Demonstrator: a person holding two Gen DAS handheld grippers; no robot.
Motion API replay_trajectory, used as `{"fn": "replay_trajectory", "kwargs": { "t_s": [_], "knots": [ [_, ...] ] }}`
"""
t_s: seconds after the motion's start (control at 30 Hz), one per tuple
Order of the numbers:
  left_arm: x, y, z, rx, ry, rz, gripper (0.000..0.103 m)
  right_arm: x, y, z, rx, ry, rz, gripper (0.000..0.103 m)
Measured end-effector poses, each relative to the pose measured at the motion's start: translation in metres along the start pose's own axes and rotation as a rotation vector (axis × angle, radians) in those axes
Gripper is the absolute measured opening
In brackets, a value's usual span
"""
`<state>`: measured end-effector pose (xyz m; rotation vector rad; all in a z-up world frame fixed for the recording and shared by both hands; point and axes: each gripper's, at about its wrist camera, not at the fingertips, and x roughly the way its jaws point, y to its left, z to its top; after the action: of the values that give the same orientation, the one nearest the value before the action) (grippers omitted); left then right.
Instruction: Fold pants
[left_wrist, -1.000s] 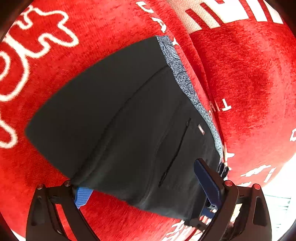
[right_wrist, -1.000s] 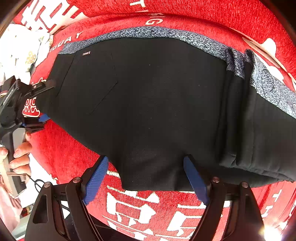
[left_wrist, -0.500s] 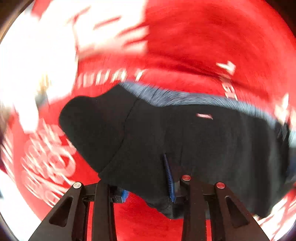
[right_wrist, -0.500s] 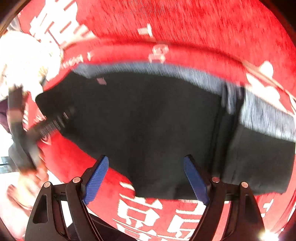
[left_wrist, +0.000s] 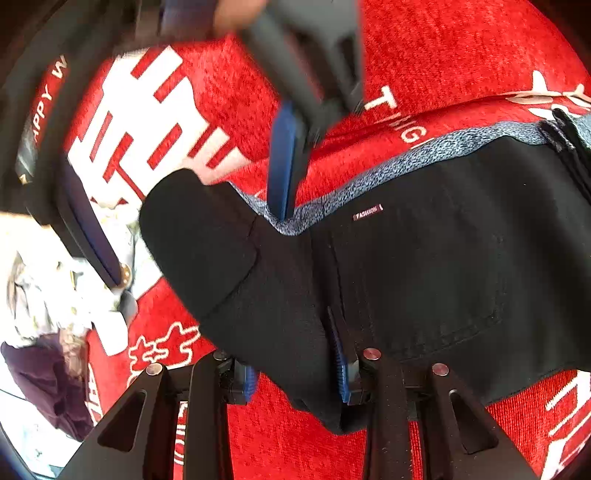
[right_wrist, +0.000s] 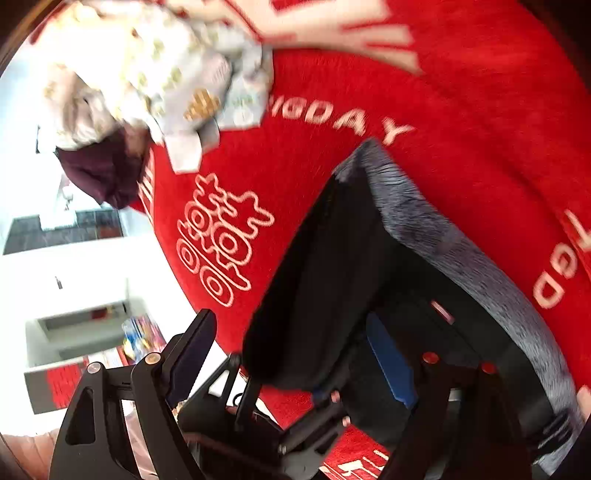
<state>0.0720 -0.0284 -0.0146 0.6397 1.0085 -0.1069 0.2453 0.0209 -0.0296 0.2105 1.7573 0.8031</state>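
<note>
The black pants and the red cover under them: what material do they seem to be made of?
The black pants look like a matte, soft knit or brushed fabric: no shine, and they bunch thickly where the left gripper pinches them. Their side stripe looks like speckled blue-grey knit. The red cover looks like plush, chenille-like textile with a fuzzy nap and white printed or woven lettering; which, I cannot tell.

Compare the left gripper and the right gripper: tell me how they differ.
The left gripper has its jaws closed on a bunched fold of the black pants; the right gripper has its jaws wide apart, gripping nothing. The left gripper grips the pants' near edge; the right gripper reaches over their blue-grey waistband. Both have blue pads on black frames.
</note>
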Motion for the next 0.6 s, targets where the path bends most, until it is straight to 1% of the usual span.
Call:
{"fn": "replay_trajectory", "kwargs": {
  "t_s": [0.03, 0.07, 0.1, 0.13, 0.17, 0.23, 0.3, 0.33, 0.37, 0.5, 0.53, 0.6],
  "knots": [
    [-0.003, -0.001, 0.0, 0.012, -0.01, 0.007, 0.034, 0.007, -0.002, 0.003, 0.008, 0.023, 0.0, 0.086],
    [-0.006, -0.002, -0.001, 0.021, -0.016, 0.011, 0.034, 0.013, -0.005, 0.004, 0.028, 0.047, -0.001, 0.075],
    [-0.01, -0.004, -0.002, 0.028, -0.017, 0.011, 0.034, 0.017, -0.009, 0.004, 0.049, 0.064, -0.003, 0.056],
    [-0.014, -0.004, 0.0, 0.029, -0.013, -0.006, 0.034, 0.018, -0.014, 0.002, 0.067, 0.07, -0.008, 0.022],
    [-0.019, -0.005, 0.002, 0.033, -0.026, -0.009, 0.034, 0.012, -0.02, -0.002, 0.083, 0.048, -0.018, 0.02],
    [-0.042, -0.013, 0.011, 0.065, -0.078, 0.001, 0.034, -0.006, -0.031, -0.013, 0.106, -0.022, 0.013, 0.018],
    [-0.057, -0.013, 0.019, 0.067, -0.11, -0.009, 0.034, -0.034, -0.044, -0.033, 0.129, -0.098, 0.09, 0.018],
    [-0.072, -0.015, 0.028, 0.063, -0.137, -0.026, 0.034, -0.049, -0.049, -0.046, 0.132, -0.14, 0.123, 0.018],
    [-0.08, -0.018, 0.032, 0.063, -0.151, -0.032, 0.034, -0.061, -0.055, -0.056, 0.131, -0.173, 0.147, 0.018],
    [-0.13, -0.04, 0.059, 0.086, -0.251, -0.076, 0.034, -0.118, -0.081, -0.114, 0.169, -0.334, 0.261, 0.018],
    [-0.144, -0.05, 0.068, 0.097, -0.281, -0.09, 0.034, -0.134, -0.09, -0.133, 0.179, -0.381, 0.278, 0.018],
    [-0.164, -0.071, 0.081, 0.126, -0.329, -0.112, 0.034, -0.16, -0.105, -0.163, 0.194, -0.448, 0.29, 0.018]
  ]
}}
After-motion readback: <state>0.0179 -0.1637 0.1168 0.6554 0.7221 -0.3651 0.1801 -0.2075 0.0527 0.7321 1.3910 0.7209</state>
